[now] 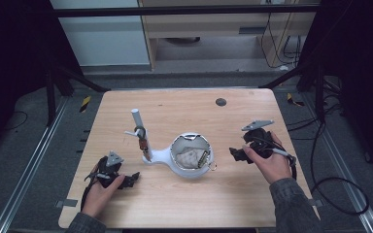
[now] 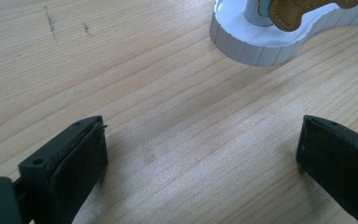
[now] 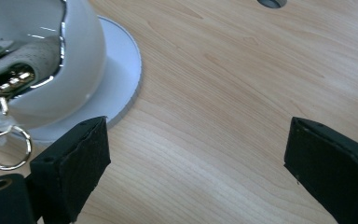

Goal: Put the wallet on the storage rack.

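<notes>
Here, white bowl [image 1: 190,156] between both, left gripper [image 1: 132,180] open, right gripper [image 1: 235,154] open, nothing held.

Your worktop [image 1: 184,204] is evenly lit from overhead while the surroundings fall into near darkness. You get soft shadows under each hand and small glare streaks on the white bowl [image 3: 81,51]. The gripper views are bright, and the near tongs look slightly soft.

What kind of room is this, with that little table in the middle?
Probably a lab or recording workshop, not a home. A bare wooden table sits inside a dark metal frame, loose cables trail over the grey floor, and a person holds a tool in each hand.
</notes>
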